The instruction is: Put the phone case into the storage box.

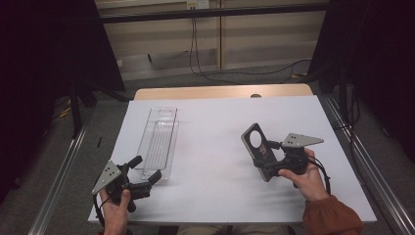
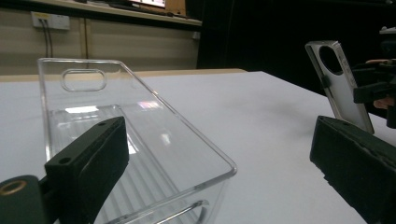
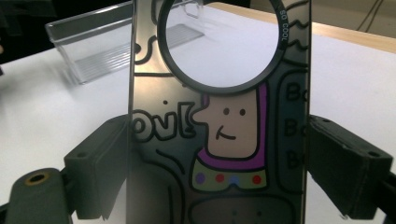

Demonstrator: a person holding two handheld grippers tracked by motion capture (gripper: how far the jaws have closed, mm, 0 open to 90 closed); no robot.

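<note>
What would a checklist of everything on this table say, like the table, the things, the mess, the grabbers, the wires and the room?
Surface: white table top, wooden strip at its far edge.
Job's things: phone case with a cartoon figure and a round hole, upright; clear plastic tray, nothing inside it.
Clutter: nothing seen.
Grippers: right gripper clamps the phone case by its side edges; left gripper open, one jaw on each side of the tray's near corner.
Cables: black ones hang down the far wall and lie on the floor.
Surroundings: dark curtains at both sides, metal rails.

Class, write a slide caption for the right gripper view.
Right tool clamps a cartoon-printed phone case; clear tray lies behind.
</note>
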